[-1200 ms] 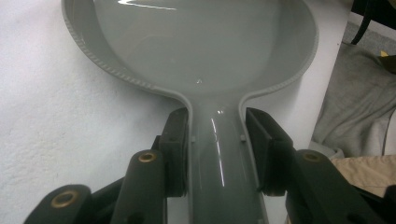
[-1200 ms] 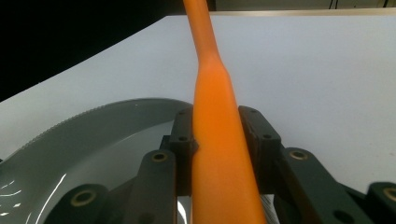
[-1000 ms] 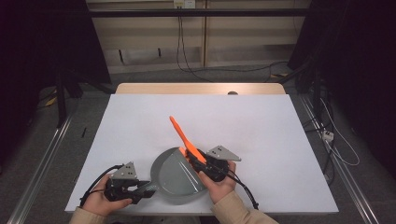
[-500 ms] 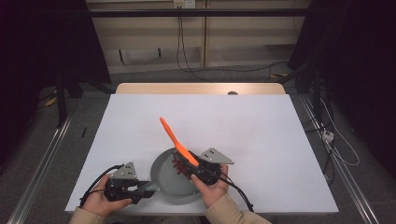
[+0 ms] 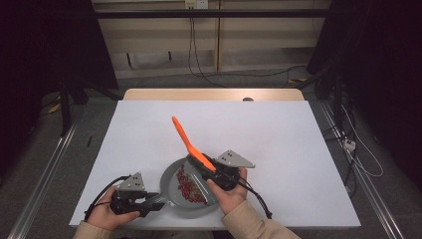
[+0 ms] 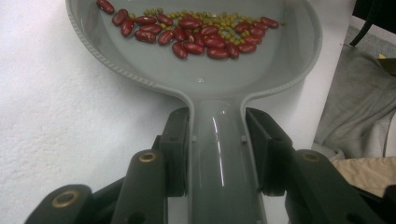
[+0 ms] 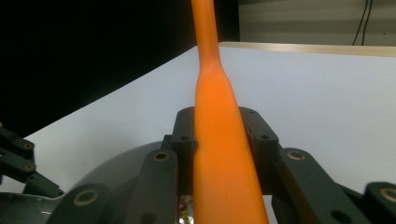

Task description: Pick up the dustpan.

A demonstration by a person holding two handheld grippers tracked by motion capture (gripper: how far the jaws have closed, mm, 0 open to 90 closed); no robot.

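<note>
In the high view I had the grey pan [image 5: 175, 201] sitting low in the frame, just left of centre, on the white table [image 5: 278, 139] near its front edge. My left gripper [image 5: 152, 203] was at the lower left, and its jaws were pinching the pan's handle [image 6: 217, 154] from both sides; in the left gripper view the handle ran straight up between the two black jaws, both pressed against it. The red kidney beans [image 6: 196, 35] lay in a loose band across the top of that view, with small green beans [image 6: 219, 18] mixed in behind them, all inside the pan. My right gripper [image 5: 211, 169] hovered over the pan's right rim, lower centre in the high view. Its jaws were clamped on the orange spatula [image 5: 186, 142], which slanted up and to the left over the table. In the right gripper view the orange shaft [image 7: 217, 140] rose through the middle of the frame between the jaws, with the pan's grey rim [image 7: 116, 163] at the lower left.
</note>
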